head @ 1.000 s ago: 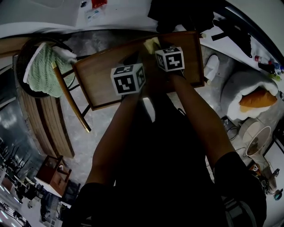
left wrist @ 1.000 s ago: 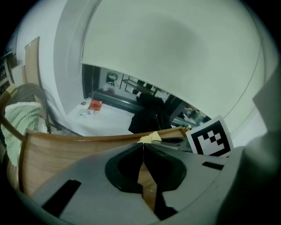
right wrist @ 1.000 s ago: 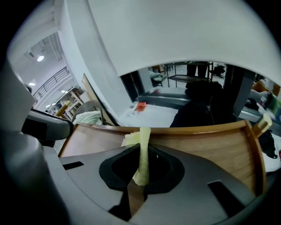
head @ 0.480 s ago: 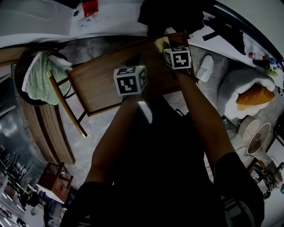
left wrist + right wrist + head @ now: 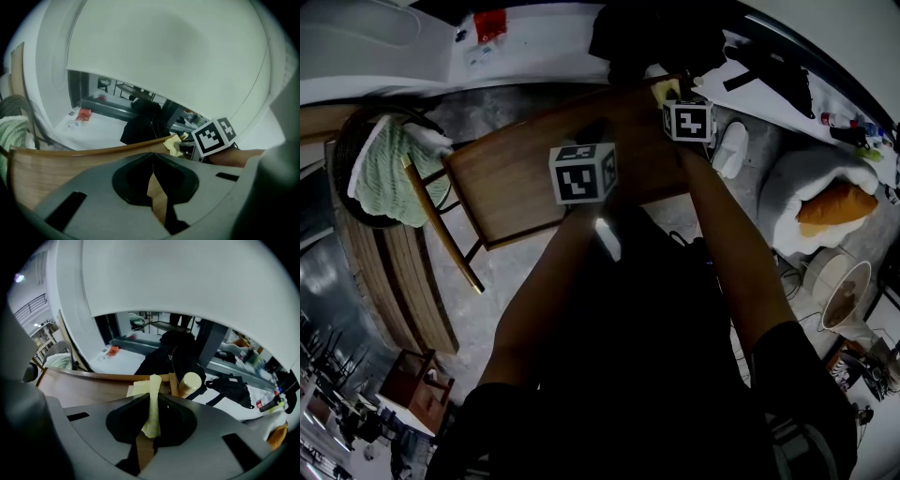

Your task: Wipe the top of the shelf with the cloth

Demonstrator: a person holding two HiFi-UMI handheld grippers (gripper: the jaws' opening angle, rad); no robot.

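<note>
A brown wooden shelf top [image 5: 520,183] lies below me, and also fills the foreground of the left gripper view [image 5: 61,166] and the right gripper view [image 5: 84,386]. My right gripper [image 5: 677,101] is at the shelf's far right corner, shut on a yellow cloth [image 5: 664,90]. In the right gripper view that cloth [image 5: 151,401] is pinched upright between the jaws [image 5: 152,404] and its free end lies on the wood. My left gripper [image 5: 589,155] hovers over the middle of the shelf, jaws [image 5: 152,161] shut and empty. From there the cloth [image 5: 173,144] shows beside the right gripper's marker cube [image 5: 214,136].
A green knitted fabric [image 5: 386,169] drapes over a round chair at the left. Black clothing [image 5: 656,33] lies beyond the shelf. A cream cylinder [image 5: 189,382] stands at the shelf's far corner. A white cushion with an orange thing [image 5: 825,202] and a fan [image 5: 844,300] are at the right.
My right gripper has slid the yellow cloth along the far edge toward the shelf's right corner. The left gripper drifted slightly right and stays shut.
</note>
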